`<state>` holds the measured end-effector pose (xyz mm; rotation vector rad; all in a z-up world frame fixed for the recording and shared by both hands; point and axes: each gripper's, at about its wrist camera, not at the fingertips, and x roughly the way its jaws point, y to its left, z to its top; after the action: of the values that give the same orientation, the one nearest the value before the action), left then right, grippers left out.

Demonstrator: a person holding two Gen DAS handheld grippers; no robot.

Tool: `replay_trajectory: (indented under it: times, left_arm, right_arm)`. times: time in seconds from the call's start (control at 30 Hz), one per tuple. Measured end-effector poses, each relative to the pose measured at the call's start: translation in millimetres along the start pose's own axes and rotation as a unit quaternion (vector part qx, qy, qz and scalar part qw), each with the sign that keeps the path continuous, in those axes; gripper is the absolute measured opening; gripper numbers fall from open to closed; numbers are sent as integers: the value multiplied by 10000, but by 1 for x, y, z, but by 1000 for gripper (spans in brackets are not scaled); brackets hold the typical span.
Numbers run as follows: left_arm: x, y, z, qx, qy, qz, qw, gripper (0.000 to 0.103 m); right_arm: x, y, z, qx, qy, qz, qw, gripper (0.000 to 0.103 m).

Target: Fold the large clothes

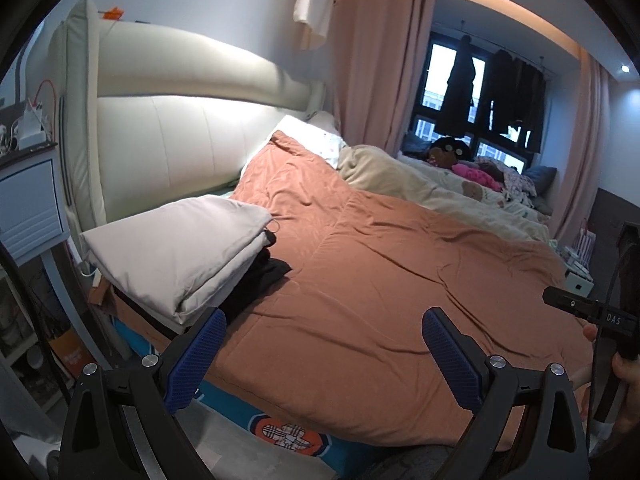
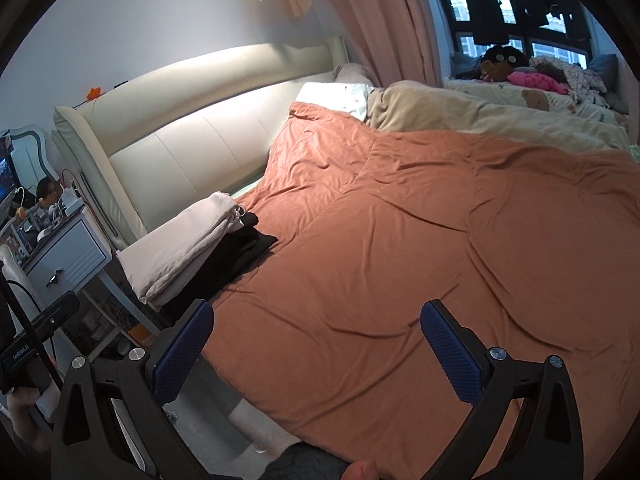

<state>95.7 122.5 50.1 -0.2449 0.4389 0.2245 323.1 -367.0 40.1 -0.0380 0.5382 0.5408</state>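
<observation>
- Rust-orange duvet [image 1: 380, 264] covers most of the bed, wrinkled and bare in the middle.
- Folded clothes sit at its near-left corner by the cream headboard [image 1: 180, 136]: a pale grey garment [image 1: 176, 256] stacked on a black garment [image 1: 260, 276].
- Left gripper [image 1: 324, 344] and right gripper [image 2: 316, 340] both hover over the duvet's near edge, jaws spread wide, nothing between the blue pads.
- Beige blanket [image 1: 400, 180], soft toys and dark clothes hanging at the window [image 1: 496, 96] lie beyond.
- Patterned sheet [image 1: 288, 434] under the duvet is mostly hidden.
- "DAS" reads on the other device at the right edge of the left wrist view; the label in the right wrist view is too blurred.
</observation>
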Motion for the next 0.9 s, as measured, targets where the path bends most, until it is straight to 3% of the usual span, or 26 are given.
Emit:
replay_trajectory:
  times: [0.47, 0.9]
  left_arm:
    - [-66, -30, -32, 491, -278, -457, 9974, 103]
    - [-109, -42, -61, 755, -601, -826, 9919, 103]
  right_arm:
    - [-95, 16, -74, -264, -510, -422, 9975, 103]
    - [-141, 43, -132, -179, -609, -651, 9959, 103]
